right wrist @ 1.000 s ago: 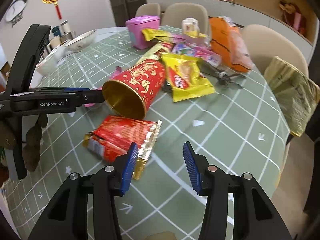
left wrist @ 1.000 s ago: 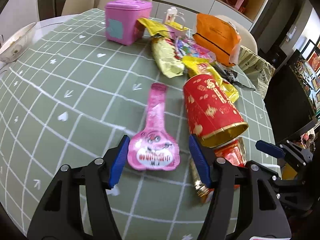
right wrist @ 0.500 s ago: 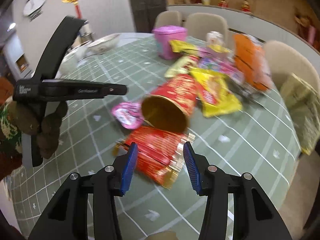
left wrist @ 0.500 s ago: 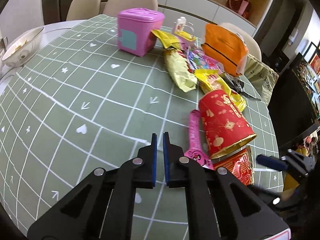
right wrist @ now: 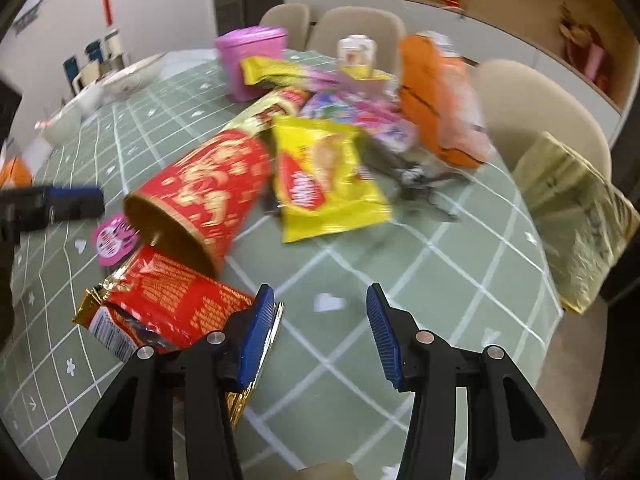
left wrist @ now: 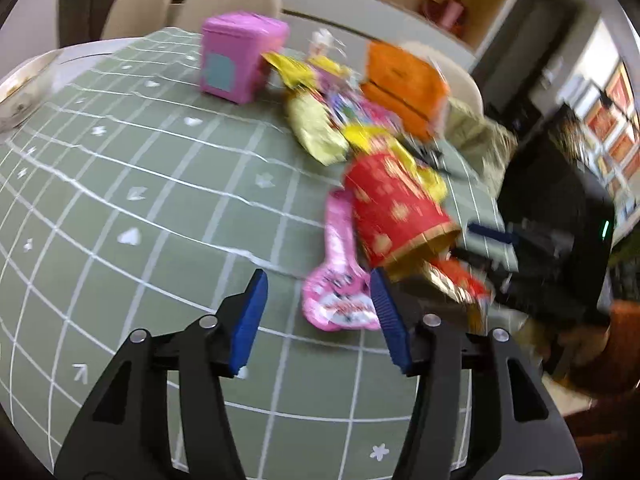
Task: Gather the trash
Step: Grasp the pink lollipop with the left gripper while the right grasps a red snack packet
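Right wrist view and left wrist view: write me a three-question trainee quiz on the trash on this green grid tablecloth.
1. True or false: the red and gold paper cup stands upright.
2. Multiple choice: what lies nearest the left gripper? A) the pink foil pouch B) the orange paper bag C) the pink lidded bin
3. Fill in: in the right wrist view, the yellow chip bag lies to the ___ of the cup.

Key: 1. False, it lies on its side on the green grid tablecloth, open mouth toward the camera. 2. A; that gripper's jaws are opening, with nothing pressed between them. 3. Right.
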A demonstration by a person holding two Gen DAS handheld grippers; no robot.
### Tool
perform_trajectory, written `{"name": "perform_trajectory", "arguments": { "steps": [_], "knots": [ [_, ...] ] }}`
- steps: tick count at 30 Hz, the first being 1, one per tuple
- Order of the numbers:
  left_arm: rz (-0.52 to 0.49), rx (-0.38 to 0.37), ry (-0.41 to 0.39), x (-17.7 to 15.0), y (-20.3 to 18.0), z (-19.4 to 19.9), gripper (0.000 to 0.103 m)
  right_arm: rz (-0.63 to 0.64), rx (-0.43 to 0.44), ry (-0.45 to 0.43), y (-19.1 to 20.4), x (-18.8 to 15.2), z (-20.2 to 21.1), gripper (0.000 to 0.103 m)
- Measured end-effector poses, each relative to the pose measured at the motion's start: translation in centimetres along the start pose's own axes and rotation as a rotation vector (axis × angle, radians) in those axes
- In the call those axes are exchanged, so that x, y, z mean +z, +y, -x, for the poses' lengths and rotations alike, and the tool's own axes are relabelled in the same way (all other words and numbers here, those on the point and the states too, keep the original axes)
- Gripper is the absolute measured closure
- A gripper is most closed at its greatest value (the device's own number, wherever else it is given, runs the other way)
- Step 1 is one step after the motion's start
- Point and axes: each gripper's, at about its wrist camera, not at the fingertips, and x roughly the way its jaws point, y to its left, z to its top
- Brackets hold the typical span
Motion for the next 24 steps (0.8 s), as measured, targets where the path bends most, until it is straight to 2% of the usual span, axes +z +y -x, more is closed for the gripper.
{"name": "perform_trajectory", "arguments": {
  "steps": [3,6,7,8,10,13,16,18,21,23,24],
  "knots": [
    [-0.023,0.037,0.038,-0.4,-1.0,-1.7,0.052,-0.01,-0.01,0.001,-0.7,-0.5,0.5,0.058],
    [0.002,0.053,0.027,-0.2,-1.2,-2.4,0.053,-0.032,0.009,-0.013,-0.6,-1.1,1.4,0.058],
    [0.005,0.05,0.028,0.0,-1.3,-2.6,0.07,-0.034,0.024,-0.019,-0.4,-1.2,1.8,0.058],
    [0.006,0.048,0.03,0.2,-1.4,-2.7,0.079,-0.033,0.042,-0.027,-0.2,-1.4,2.2,0.058],
    [0.0,0.049,0.023,0.7,-1.6,-2.6,0.09,-0.023,0.088,-0.045,0.7,-1.6,3.2,0.058],
    [-0.017,0.061,0.014,1.2,-1.7,-2.3,0.092,0.018,0.163,-0.057,2.4,-1.3,4.1,0.058],
    [0.002,0.059,0.011,1.2,-1.0,-2.0,0.092,0.077,0.197,-0.029,3.7,-1.2,3.4,0.058],
    [0.018,0.045,0.008,1.2,-0.7,-1.8,0.092,0.144,0.189,-0.002,4.8,-1.4,2.2,0.058],
    [0.04,0.022,0.005,1.1,-0.1,-1.3,0.092,0.24,0.128,0.006,5.7,-1.6,0.6,0.058],
    [0.045,0.025,-0.001,1.0,0.0,-0.8,0.091,0.237,0.12,0.001,5.5,-0.9,0.0,0.058],
    [0.05,0.019,-0.006,0.9,0.2,-0.5,0.086,0.223,0.127,0.005,5.2,-0.4,-0.1,0.059]
  ]
}}
